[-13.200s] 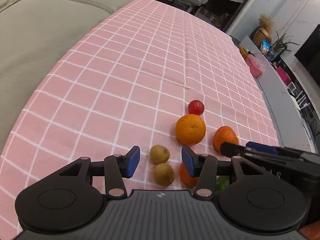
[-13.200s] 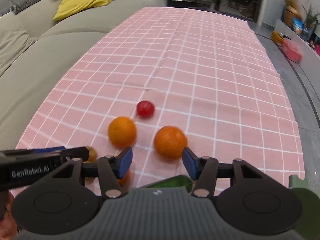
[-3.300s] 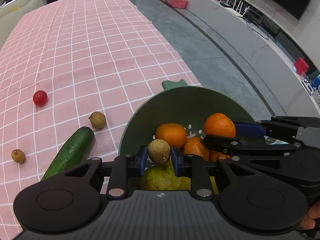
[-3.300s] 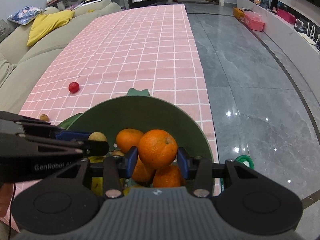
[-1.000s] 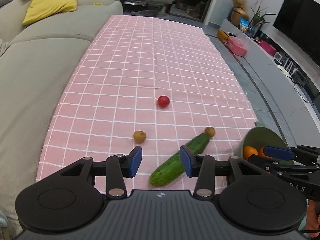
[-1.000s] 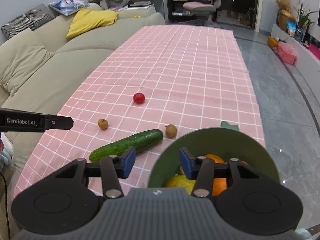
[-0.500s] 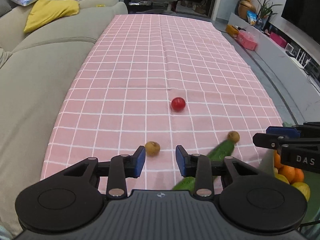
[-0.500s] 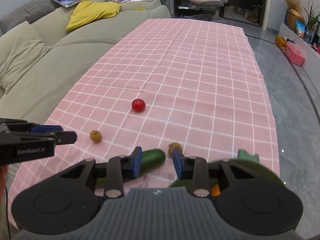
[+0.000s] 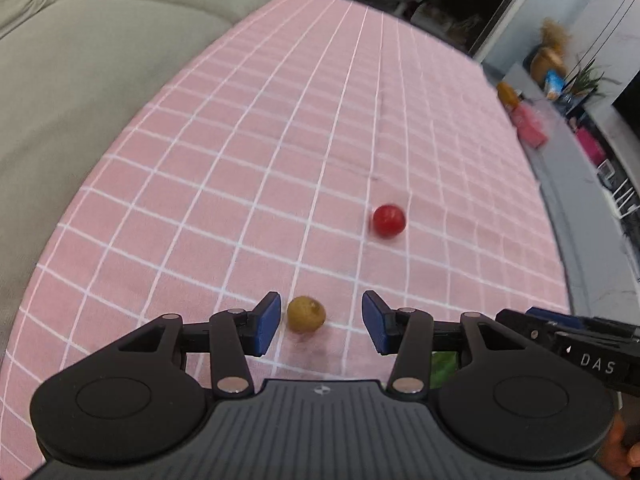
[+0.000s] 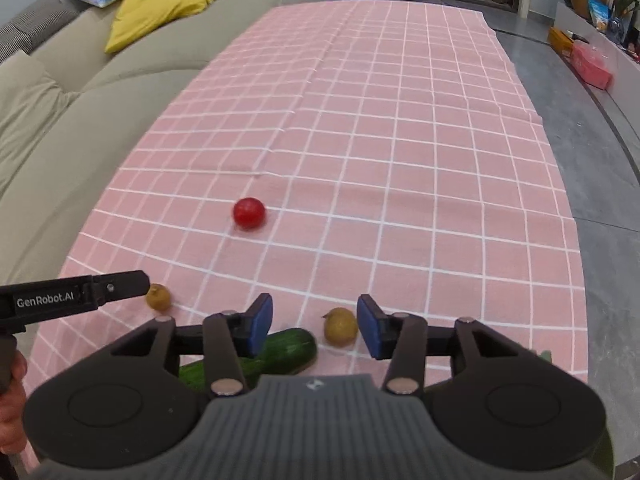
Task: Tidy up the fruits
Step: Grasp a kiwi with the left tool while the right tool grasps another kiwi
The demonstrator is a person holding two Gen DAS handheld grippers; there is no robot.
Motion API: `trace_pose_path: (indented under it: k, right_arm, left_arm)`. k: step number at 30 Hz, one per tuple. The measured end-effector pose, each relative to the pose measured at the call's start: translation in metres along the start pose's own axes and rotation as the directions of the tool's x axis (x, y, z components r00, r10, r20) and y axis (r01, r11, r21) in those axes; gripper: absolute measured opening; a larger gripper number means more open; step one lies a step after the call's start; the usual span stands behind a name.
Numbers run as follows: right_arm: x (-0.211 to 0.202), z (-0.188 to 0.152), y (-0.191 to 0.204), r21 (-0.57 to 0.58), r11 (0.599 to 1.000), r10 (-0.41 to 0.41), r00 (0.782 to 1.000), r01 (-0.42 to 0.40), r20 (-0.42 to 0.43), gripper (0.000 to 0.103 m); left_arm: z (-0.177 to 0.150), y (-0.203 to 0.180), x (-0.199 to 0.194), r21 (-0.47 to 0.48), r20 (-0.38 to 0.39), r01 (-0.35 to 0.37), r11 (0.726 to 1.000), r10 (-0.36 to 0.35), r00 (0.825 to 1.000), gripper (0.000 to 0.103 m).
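Both hand-held grippers lower over the cloth (image 10: 400, 160), left (image 9: 319, 322) and right (image 10: 315, 326) opening, unclamped.

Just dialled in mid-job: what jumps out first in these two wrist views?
The pink checked cloth fills both views, with a bright red round fruit alone near its middle. Close in, each hand-held gripper frames a small brown fruit with jaws opening and pads not touching it: the left hand-held gripper around one, the right hand-held gripper around another beside the cucumber tip.
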State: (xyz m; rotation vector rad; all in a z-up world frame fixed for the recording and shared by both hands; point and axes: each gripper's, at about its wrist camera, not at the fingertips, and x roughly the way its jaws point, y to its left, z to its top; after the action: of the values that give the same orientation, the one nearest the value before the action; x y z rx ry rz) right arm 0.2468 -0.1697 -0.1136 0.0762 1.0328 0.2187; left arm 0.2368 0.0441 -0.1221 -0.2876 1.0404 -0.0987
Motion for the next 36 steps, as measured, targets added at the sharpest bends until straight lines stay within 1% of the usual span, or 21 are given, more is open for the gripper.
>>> trace_pose_path:
  k: [2,5,8,12,13,15,17,19,21,24,30,32,36]
  right_arm:
    - [0.008,0.000,-0.002,-0.001,1.000,-0.010,1.000,0.010,-0.021,0.044]
    - [0.019,0.000,-0.006,0.013,1.000,-0.007,0.999,0.008,-0.050,0.042]
    - [0.028,-0.002,-0.008,0.017,1.000,-0.009,0.998,0.010,-0.070,0.040]
    - [0.033,-0.003,-0.011,0.025,1.000,0.002,0.997,0.000,-0.077,0.040]
    - [0.032,-0.003,-0.011,0.028,1.000,0.005,0.997,-0.003,-0.078,0.039]
    - [0.032,-0.002,-0.011,0.025,1.000,0.011,0.997,-0.009,-0.080,0.037]
    - [0.033,-0.001,-0.011,0.025,1.000,0.015,0.997,-0.013,-0.080,0.034]
    - [0.033,-0.001,-0.014,0.052,0.998,0.023,0.997,-0.019,-0.076,0.028]
    - [0.032,0.000,-0.018,0.087,0.996,0.013,0.998,-0.007,-0.063,0.023]
    - [0.034,0.000,-0.020,0.102,0.995,0.014,0.997,-0.006,-0.078,0.023]
    - [0.039,-0.002,-0.014,0.067,0.998,-0.016,0.995,0.023,-0.097,0.023]
    - [0.042,-0.002,-0.012,0.052,0.998,-0.020,0.994,0.025,-0.108,0.023]
    - [0.044,-0.001,-0.013,0.050,0.999,-0.015,0.993,0.020,-0.113,0.020]
  left_arm:
    - [-0.001,-0.005,0.006,0.034,-0.019,-0.017,0.999,0.018,1.000,0.055]
    - [-0.005,-0.013,0.015,0.100,-0.020,-0.053,0.994,0.055,0.998,0.055]
    - [-0.008,-0.014,0.021,0.115,-0.030,-0.058,0.992,0.062,0.998,0.052]
    - [-0.010,-0.016,0.026,0.163,-0.031,-0.100,0.981,0.107,0.994,0.049]
    - [-0.010,-0.017,0.026,0.171,-0.032,-0.103,0.980,0.110,0.993,0.047]
    - [-0.011,-0.018,0.027,0.172,-0.037,-0.098,0.980,0.106,0.994,0.043]
    - [-0.011,-0.017,0.027,0.160,-0.037,-0.092,0.983,0.100,0.994,0.036]
    - [-0.010,-0.014,0.027,0.142,-0.034,-0.084,0.986,0.090,0.995,0.035]
    - [-0.010,-0.012,0.028,0.132,-0.036,-0.078,0.988,0.084,0.996,0.033]
    - [-0.010,-0.012,0.029,0.130,-0.038,-0.077,0.988,0.083,0.996,0.031]
    - [-0.009,-0.011,0.029,0.120,-0.035,-0.060,0.991,0.065,0.997,0.030]
    - [-0.009,-0.010,0.029,0.118,-0.038,-0.054,0.992,0.058,0.998,0.028]
    - [-0.009,-0.012,0.030,0.124,-0.036,-0.056,0.991,0.061,0.998,0.027]
